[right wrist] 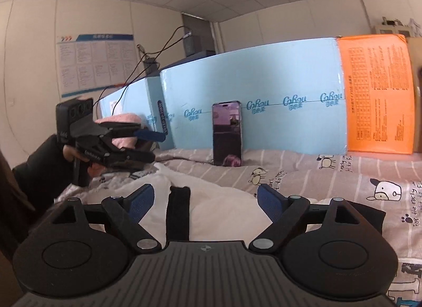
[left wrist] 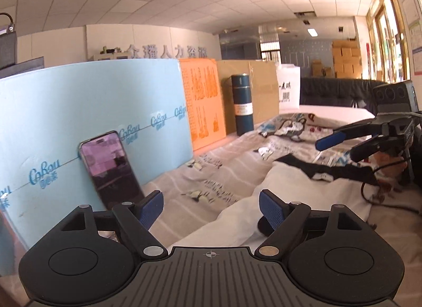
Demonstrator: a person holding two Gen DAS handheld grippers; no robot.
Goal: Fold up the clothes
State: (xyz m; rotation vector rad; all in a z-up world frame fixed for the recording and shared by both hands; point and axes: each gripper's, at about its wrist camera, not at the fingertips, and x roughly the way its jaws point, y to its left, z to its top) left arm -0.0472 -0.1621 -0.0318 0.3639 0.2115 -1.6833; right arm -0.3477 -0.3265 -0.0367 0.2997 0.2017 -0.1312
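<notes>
A white garment [left wrist: 303,191] with black trim [left wrist: 316,167] lies crumpled on a cartoon-print bedsheet [left wrist: 211,172]. It also shows in the right wrist view [right wrist: 219,212], with a black band [right wrist: 178,213] across it. My left gripper [left wrist: 211,205] is open and empty, just above the garment's near edge; it also shows in the right wrist view [right wrist: 154,146]. My right gripper [right wrist: 205,201] is open and empty, over the white cloth; it also shows in the left wrist view [left wrist: 343,146], above the garment's far side.
A smartphone [left wrist: 110,167] leans on a light blue box [left wrist: 79,111] at the back; the phone also shows in the right wrist view [right wrist: 227,134]. An orange box [left wrist: 203,101], a cardboard box [left wrist: 250,88] and a dark blue flask [left wrist: 242,104] stand along the back edge. Pink cloth [right wrist: 118,119] lies behind the left gripper.
</notes>
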